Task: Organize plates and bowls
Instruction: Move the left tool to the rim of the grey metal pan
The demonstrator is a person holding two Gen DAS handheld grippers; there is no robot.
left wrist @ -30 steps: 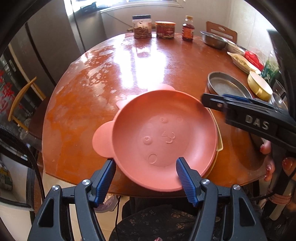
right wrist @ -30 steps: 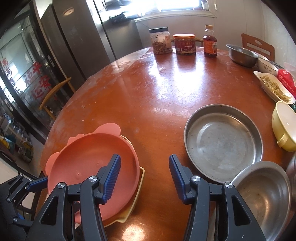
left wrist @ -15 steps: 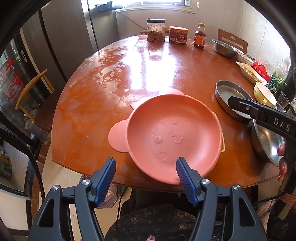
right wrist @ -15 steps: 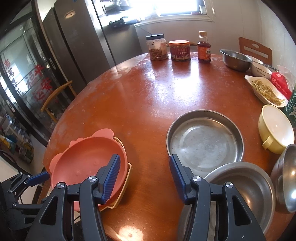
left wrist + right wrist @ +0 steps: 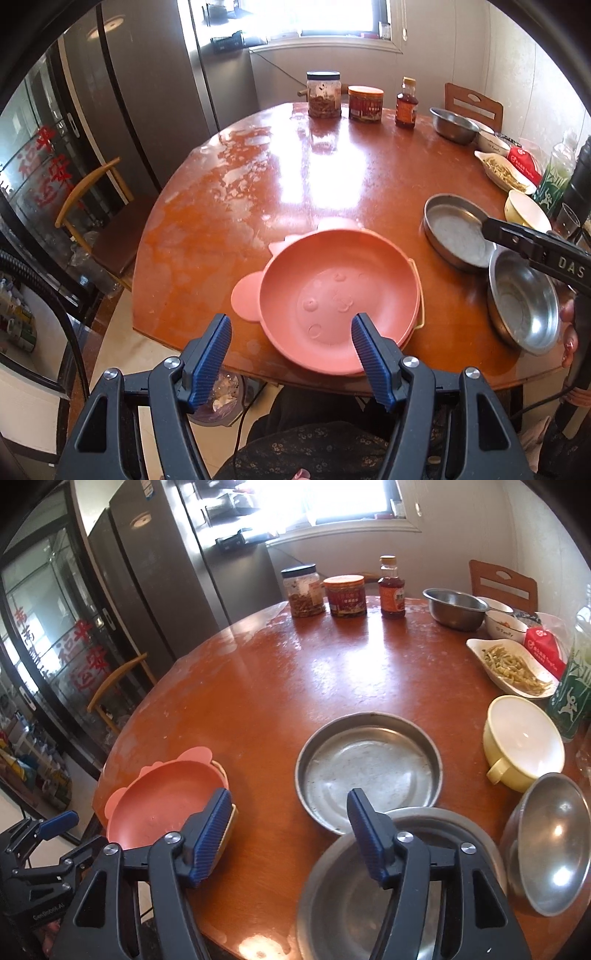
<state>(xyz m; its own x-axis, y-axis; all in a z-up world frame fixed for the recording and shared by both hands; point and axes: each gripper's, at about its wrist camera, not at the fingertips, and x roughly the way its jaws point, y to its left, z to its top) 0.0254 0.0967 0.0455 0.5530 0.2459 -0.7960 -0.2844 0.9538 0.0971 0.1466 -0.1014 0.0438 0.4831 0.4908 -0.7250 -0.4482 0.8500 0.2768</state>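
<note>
A pink bear-faced plate [image 5: 340, 299] lies stacked on a yellow plate [image 5: 419, 291] near the table's front edge. My left gripper [image 5: 291, 328] hangs open just before and above the plate's near rim, holding nothing. In the right wrist view the pink plate [image 5: 166, 805] is at the lower left. My right gripper [image 5: 289, 805] has its jaws opening, with nothing between them. It hovers over a steel bowl [image 5: 369, 904], just short of a flat steel pan [image 5: 369, 768]. A tilted steel bowl [image 5: 550, 849] and a yellow handled bowl [image 5: 524, 746] sit to the right.
At the far side stand a jar [image 5: 303, 590], a red tin [image 5: 345, 595], a sauce bottle [image 5: 391, 590] and a steel bowl [image 5: 454, 607]. A white dish of food [image 5: 513, 668] and a green bottle [image 5: 572, 686] crowd the right edge. A wooden chair [image 5: 92, 206] stands left of the round table [image 5: 295, 192].
Both grippers have drawn back and up from the pink plate. The right gripper has shifted right, over the steel bowl, and its jaws stand wider. The left jaws are unchanged.
</note>
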